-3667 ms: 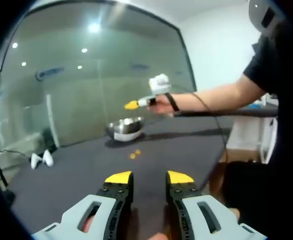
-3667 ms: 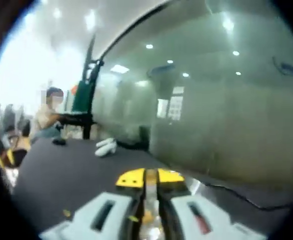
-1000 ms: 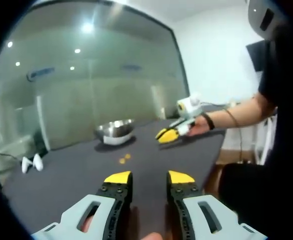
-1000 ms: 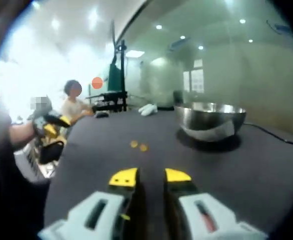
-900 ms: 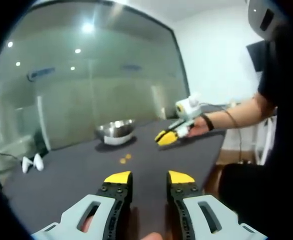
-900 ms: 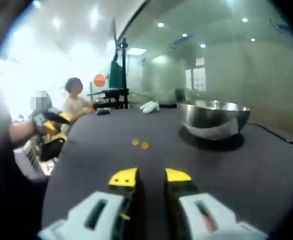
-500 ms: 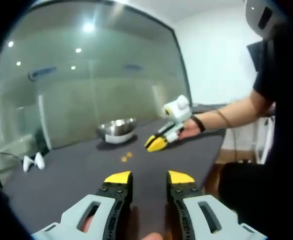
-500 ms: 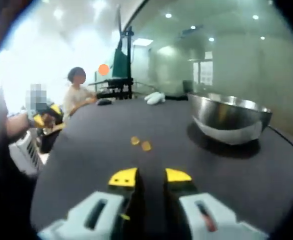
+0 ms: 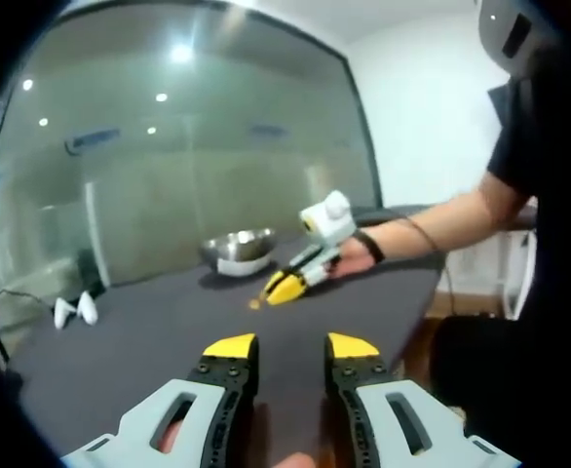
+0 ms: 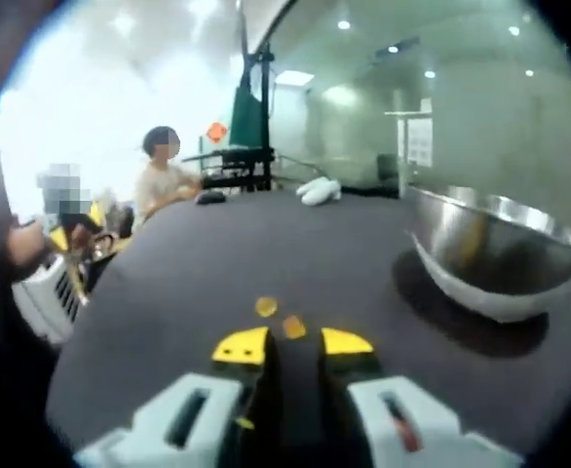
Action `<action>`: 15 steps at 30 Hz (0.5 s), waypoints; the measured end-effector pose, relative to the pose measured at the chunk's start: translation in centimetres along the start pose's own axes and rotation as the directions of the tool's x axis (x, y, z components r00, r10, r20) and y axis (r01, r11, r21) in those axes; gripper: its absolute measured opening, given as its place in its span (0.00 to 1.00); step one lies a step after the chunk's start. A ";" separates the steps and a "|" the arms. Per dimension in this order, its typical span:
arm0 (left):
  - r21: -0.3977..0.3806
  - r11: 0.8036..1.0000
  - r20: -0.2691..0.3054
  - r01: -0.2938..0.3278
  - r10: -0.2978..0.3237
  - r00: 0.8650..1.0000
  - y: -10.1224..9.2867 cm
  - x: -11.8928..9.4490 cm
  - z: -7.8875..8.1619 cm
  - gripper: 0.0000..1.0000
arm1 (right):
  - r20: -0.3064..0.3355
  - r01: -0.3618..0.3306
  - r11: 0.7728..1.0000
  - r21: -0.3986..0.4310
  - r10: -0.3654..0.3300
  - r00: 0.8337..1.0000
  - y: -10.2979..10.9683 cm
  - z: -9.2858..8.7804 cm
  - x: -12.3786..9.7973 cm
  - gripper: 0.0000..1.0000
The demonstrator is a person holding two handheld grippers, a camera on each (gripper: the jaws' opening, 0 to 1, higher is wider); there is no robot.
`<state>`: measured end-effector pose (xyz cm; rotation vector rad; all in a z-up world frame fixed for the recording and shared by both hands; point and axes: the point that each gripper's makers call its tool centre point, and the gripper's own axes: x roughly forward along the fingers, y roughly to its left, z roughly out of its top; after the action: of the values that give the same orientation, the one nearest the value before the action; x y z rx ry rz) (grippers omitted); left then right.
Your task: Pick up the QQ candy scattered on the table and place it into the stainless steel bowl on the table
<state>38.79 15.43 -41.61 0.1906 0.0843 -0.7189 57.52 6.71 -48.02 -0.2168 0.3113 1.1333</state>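
Observation:
Two small orange QQ candies (image 10: pixel 266 307) (image 10: pixel 293 327) lie on the dark table (image 10: pixel 217 253), just beyond the yellow tips of my right gripper (image 10: pixel 293 346), which is open with nothing between its jaws. The stainless steel bowl (image 10: pixel 495 258) stands to their right. In the left gripper view the bowl (image 9: pixel 237 252) sits far back, and the right gripper (image 9: pixel 285 286), held by a hand, hovers low beside a candy (image 9: pixel 254 303). My left gripper (image 9: pixel 291 348) is open and empty, well back from all of this.
Two white objects (image 9: pixel 76 310) (image 10: pixel 317 190) lie at the table's far side near a glass wall. A person (image 10: pixel 164 175) sits beyond the table. The left gripper (image 10: pixel 57 268) shows at the left edge of the right gripper view.
The right gripper, shut by the bowl 3.7 s ago, is now open and has come down and in over the two candies. The left gripper has barely moved.

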 end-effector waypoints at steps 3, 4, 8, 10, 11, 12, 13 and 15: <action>-0.003 1.000 -0.001 -0.005 0.005 1.000 0.1 -0.2 -0.1 0.29 | -0.002 -0.005 1.000 0.004 0.005 1.000 0.0 0.2 0.4 0.19; -0.001 1.000 -0.003 -0.006 0.006 1.000 0.1 -0.2 -0.1 0.29 | -0.003 -0.007 1.000 0.001 0.007 1.000 0.1 0.2 0.5 0.19; -0.002 1.000 -0.002 -0.012 0.012 1.000 0.3 -0.6 -0.2 0.29 | -0.003 -0.012 1.000 -0.001 0.012 1.000 0.2 0.3 0.8 0.18; -0.002 1.000 -0.003 -0.019 0.019 1.000 0.5 -0.7 -0.2 0.29 | -0.006 -0.011 1.000 -0.005 0.011 1.000 0.2 0.3 0.8 0.18; -0.002 1.000 -0.003 -0.021 0.021 1.000 0.6 -0.8 -0.2 0.29 | -0.007 -0.011 1.000 -0.008 0.011 1.000 0.2 0.3 0.8 0.18; -0.002 1.000 -0.002 -0.023 0.023 1.000 0.6 -0.9 -0.2 0.29 | -0.009 -0.012 1.000 -0.011 0.012 1.000 0.3 0.3 0.9 0.17; -0.003 1.000 -0.001 -0.024 0.024 1.000 0.6 -0.9 -0.2 0.29 | -0.012 -0.015 1.000 -0.015 0.015 1.000 0.4 0.3 0.9 0.13; -0.002 1.000 -0.003 -0.025 0.025 1.000 0.6 -0.9 -0.2 0.29 | -0.014 -0.010 0.999 -0.032 0.010 1.000 0.4 0.3 0.9 0.09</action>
<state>38.50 16.54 -41.62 0.1906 0.0855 -0.6936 57.54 7.78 -48.08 -0.2519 0.3064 1.1479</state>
